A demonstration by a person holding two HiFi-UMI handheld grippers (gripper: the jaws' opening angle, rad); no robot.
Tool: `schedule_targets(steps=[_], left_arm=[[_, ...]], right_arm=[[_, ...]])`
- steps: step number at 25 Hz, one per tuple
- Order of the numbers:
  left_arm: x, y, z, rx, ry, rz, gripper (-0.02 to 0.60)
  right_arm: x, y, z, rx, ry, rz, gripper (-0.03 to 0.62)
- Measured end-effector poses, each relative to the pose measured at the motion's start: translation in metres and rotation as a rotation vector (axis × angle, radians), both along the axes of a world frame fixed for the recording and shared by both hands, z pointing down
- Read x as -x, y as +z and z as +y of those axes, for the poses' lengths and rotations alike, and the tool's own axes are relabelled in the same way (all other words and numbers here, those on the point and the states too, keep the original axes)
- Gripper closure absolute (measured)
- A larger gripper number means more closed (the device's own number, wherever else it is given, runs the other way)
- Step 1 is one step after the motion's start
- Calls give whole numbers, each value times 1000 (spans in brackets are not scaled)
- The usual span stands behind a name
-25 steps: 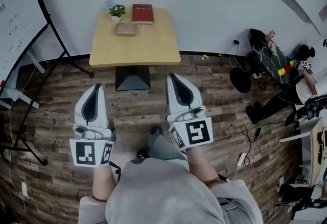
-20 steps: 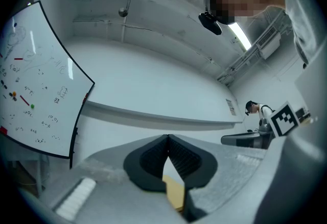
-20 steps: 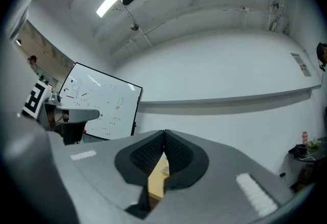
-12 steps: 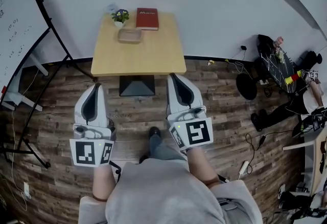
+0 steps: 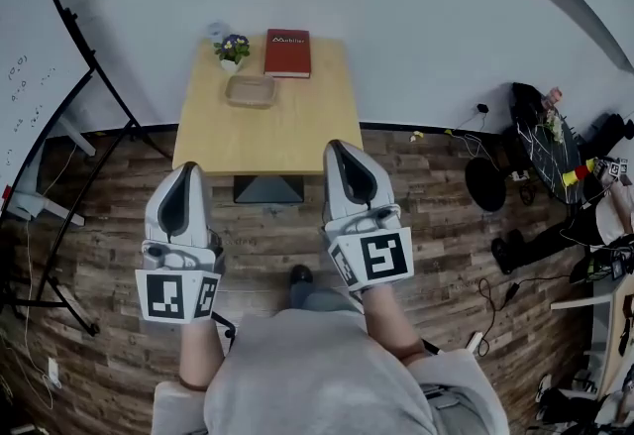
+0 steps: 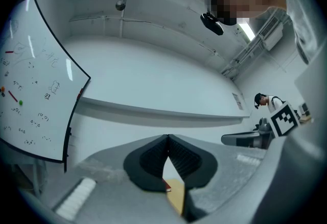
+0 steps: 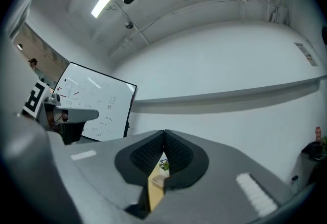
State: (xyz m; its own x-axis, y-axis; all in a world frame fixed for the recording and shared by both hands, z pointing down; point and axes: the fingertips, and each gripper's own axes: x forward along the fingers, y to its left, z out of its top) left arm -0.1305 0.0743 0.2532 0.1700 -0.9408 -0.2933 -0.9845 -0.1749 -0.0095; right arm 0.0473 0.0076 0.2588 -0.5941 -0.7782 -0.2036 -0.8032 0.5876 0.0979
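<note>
The left gripper (image 5: 188,168) and the right gripper (image 5: 337,146) both have their jaws pressed together at the tips, with nothing between them. They hang side by side above the wooden floor (image 5: 109,215). The right tip reaches the near edge of the table (image 5: 267,131), which carries a red book (image 5: 287,53), a small plant (image 5: 233,49) and a dish (image 5: 251,89). The table now sits closer to the grippers than a second ago.
</note>
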Motion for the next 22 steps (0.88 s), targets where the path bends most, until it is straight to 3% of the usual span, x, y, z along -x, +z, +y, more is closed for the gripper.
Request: schedule_targets(steps=[22], left_arm=[[-13, 9, -115, 13, -99, 0, 578]], right_arm=[[-12, 6, -131, 7, -83, 5, 594]])
